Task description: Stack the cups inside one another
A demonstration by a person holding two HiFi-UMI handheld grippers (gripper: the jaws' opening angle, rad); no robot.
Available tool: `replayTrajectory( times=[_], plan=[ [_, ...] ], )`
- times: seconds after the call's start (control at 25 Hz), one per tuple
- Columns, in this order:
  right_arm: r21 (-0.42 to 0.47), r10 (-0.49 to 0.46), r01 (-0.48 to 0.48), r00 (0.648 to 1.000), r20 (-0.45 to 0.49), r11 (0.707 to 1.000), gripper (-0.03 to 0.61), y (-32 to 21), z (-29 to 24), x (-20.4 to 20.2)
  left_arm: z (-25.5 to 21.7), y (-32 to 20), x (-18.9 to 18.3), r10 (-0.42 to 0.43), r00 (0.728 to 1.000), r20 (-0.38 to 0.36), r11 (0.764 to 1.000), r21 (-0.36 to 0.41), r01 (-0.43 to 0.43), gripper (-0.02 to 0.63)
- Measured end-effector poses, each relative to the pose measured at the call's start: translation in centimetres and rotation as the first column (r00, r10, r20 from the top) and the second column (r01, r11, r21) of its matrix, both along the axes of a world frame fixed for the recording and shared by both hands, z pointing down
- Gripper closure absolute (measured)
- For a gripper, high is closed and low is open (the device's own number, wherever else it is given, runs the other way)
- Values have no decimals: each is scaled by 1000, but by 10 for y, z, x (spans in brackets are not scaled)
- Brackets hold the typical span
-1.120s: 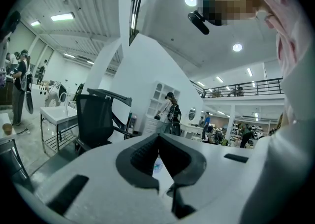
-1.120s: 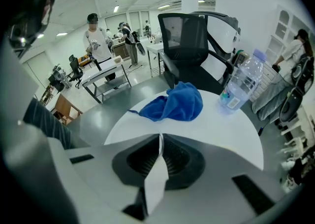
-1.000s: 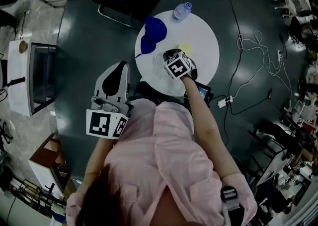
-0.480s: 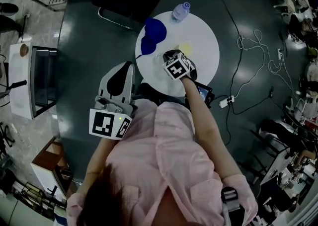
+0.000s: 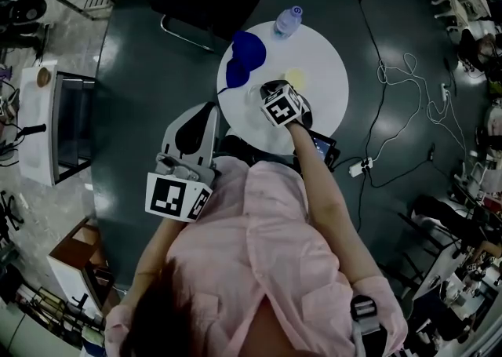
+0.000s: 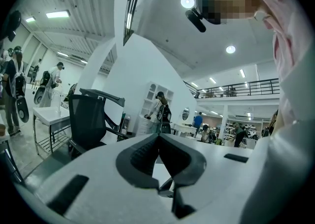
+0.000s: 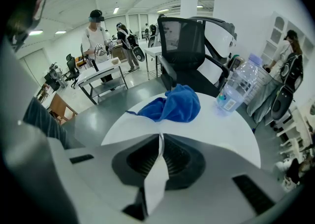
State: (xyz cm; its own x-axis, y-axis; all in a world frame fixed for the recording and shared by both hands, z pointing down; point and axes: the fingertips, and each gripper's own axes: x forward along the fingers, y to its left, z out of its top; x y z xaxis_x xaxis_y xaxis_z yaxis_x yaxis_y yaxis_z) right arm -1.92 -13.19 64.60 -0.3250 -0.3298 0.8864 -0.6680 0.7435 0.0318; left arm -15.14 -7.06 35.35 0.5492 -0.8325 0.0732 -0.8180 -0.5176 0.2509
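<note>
In the head view, the right gripper (image 5: pixel 271 93) is held over the round white table (image 5: pixel 325 104), toward 6 o'clock of its middle and tilted steeply down; its jaws are covered there by its marker cube. A pale yellow cup (image 5: pixel 296 77) is seen just at 1 o'clock of that gripper, near the table's middle. It is seen as a round disc from above, so its long axis is taken as upright; whether mouth or base faces up cannot be told. A blue cloth (image 5: pixel 243 57) lies at 10 o'clock on the table, and a water bottle (image 5: pixel 288 20) stands at the 12 o'clock edge. The left gripper (image 5: pixel 205 112) is held off the table at 8 o'clock, over the dark floor. In the left gripper view, the left gripper (image 6: pixel 158 137) is seen with its jaws brought together and nothing between them, pointed level toward a black chair (image 6: pixel 91 119). In the right gripper view, the right gripper (image 7: pixel 161 137) is seen nearly closed, with a thin white strip (image 7: pixel 155 178) pinched between its pads. The strip is seen edge-on, running from the jaws toward 6 o'clock. It may be a cup's wall, but that cannot be settled.
</note>
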Motion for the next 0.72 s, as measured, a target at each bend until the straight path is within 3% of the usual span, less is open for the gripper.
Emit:
replayTrajectory(
  times=[0.6, 0.72],
  plan=[
    [25, 0, 0, 1000, 15, 1000, 536, -1, 4, 2, 1, 0, 4, 5, 1000, 9, 1000, 7, -5, 596],
    [17, -7, 6, 999, 34, 1000, 446, 1, 5, 0, 2, -1, 3, 2, 1000, 5, 1000, 6, -2, 595]
  ],
)
